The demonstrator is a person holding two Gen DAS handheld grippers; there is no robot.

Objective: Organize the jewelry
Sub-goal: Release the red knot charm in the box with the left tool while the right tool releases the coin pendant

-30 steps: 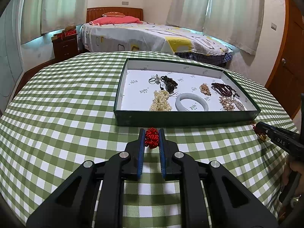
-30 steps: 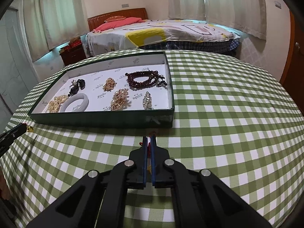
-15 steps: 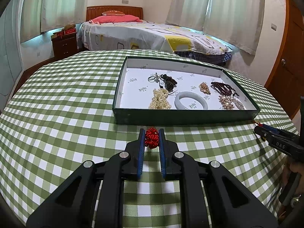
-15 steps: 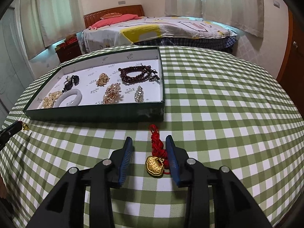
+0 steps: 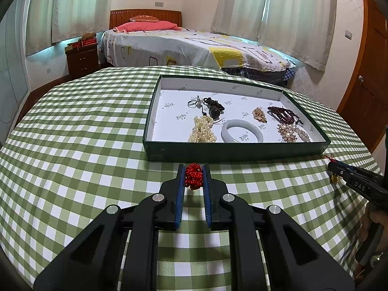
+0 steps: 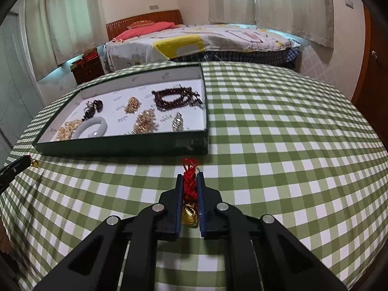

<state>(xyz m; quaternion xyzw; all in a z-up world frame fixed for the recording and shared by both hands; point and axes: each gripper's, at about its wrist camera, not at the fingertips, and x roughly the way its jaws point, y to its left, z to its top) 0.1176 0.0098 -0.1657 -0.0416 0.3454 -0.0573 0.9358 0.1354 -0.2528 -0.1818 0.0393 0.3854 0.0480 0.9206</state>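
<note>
- Table [image 5: 72, 145] under green-and-white check cloth fills both your wrist views; a bed [image 5: 194, 46] stands behind it at 12 o'clock.
- Green tray [image 5: 232, 151] with white lining sits at 1 o'clock from your left gripper, 11 o'clock from your right.
- Inside the tray, left view: white bangle [image 5: 242, 133] at centre front, pearl cluster [image 5: 202, 129] just beside it at 9 o'clock, dark bead bracelet [image 5: 283, 114] at the bangle's 2 o'clock, gold brooch [image 5: 288, 133] at its 3 o'clock, dark knotted piece [image 5: 214, 108] at its 11 o'clock.
- Your left gripper [image 5: 193, 174] points down at the cloth, just short of the tray's front wall. Its blue pads are clamped on a red knotted cord [image 5: 193, 175]; nothing more of that piece shows here.
- Your right gripper [image 6: 190, 185] has pressed its pads onto a second red cord [image 6: 189, 181], which pokes out past the tips toward 12 o'clock. A gold charm [image 6: 189, 215] hangs from it between the fingers, at 6 o'clock from the tips.
- From the left view, your right gripper enters at 3 o'clock with the charm dangling under its tip, above the cloth.
</note>
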